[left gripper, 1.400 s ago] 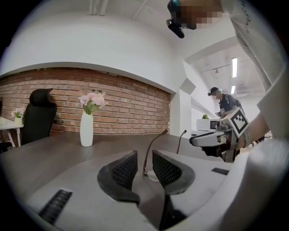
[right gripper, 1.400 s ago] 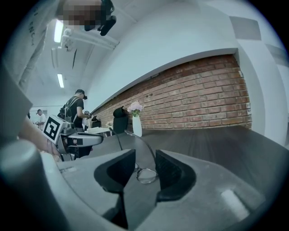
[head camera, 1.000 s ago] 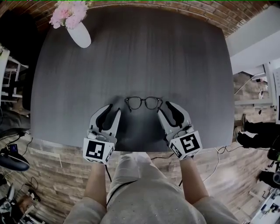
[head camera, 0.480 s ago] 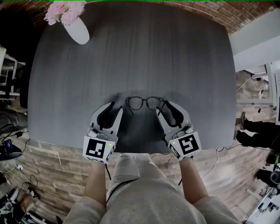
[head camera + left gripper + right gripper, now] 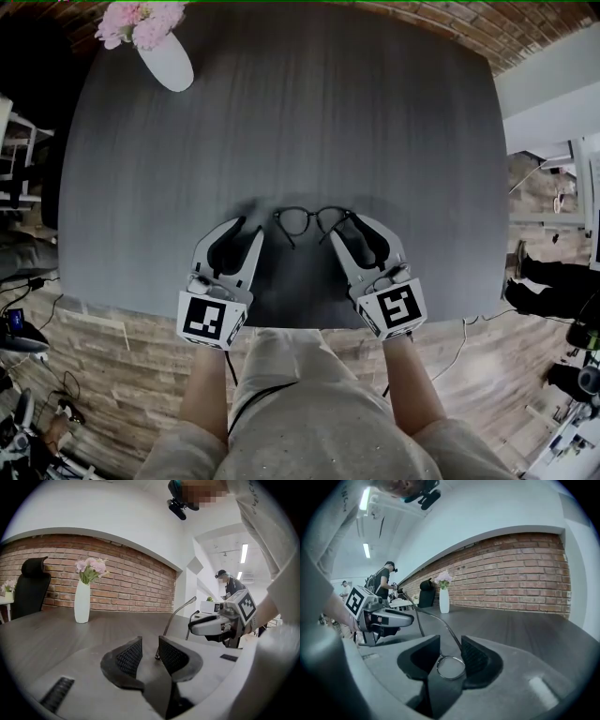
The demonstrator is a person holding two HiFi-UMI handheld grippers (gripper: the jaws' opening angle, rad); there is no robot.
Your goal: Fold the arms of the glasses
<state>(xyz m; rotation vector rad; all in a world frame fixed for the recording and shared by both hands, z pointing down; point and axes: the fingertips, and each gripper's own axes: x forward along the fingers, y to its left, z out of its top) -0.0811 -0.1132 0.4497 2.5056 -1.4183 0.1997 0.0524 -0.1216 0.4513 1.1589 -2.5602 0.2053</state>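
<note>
Black round-rimmed glasses lie on the dark grey table, lenses away from me, arms toward me. My right gripper is open at the glasses' right end, and the right arm slants inward beside its inner finger. In the right gripper view a lens rim shows in the gap between the jaws, with an arm rising beyond. My left gripper is open just left of the glasses, apart from them. Its own view shows the left arm past the open jaws.
A white vase of pink flowers stands at the table's far left corner. The near table edge runs just under both grippers. A black office chair stands left of the table, and people work in the background.
The right gripper has shifted left and forward against the glasses. The right arm has swung inward from pointing straight back to slanting toward the middle. The left gripper has barely moved.
</note>
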